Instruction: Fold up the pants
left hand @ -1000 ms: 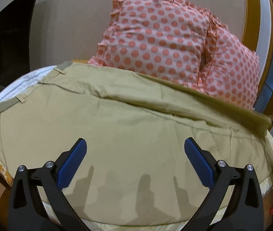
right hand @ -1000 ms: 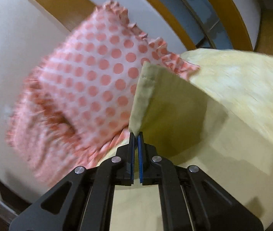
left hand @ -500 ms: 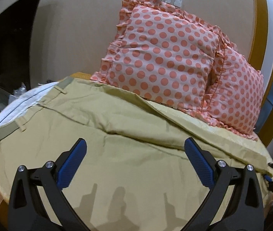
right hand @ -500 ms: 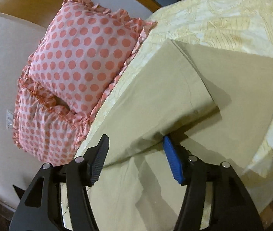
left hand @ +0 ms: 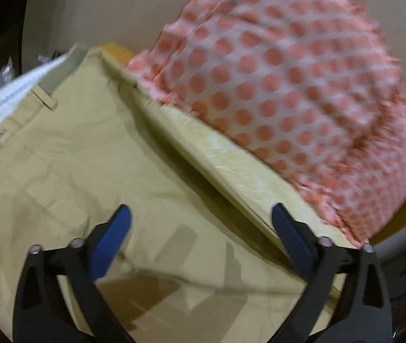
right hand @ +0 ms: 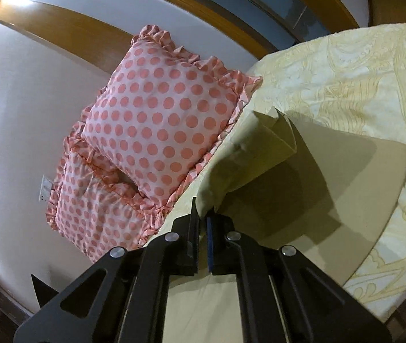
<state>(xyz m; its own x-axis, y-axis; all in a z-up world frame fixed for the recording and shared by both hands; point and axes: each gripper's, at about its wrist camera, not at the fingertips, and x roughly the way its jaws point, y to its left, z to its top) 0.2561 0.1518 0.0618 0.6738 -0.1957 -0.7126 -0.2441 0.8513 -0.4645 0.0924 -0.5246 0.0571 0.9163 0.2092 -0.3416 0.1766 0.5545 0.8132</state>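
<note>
Khaki pants lie spread on a bed, with the waistband and a belt loop at the upper left of the left wrist view. My left gripper is open and empty, just above the pants' upper part near their far edge. In the right wrist view my right gripper is shut on a raised fold of the pants. It lifts one leg while the other leg lies flat on the bed beyond.
Two pink polka-dot pillows stand against the wall at the head of the bed and show blurred in the left wrist view. The pale yellow patterned bedsheet runs to the right. A wooden frame is behind.
My right gripper, open half a second ago, has shut on the pants leg and lifted it. My left gripper has swung right and closer to the pillow, staying open.
</note>
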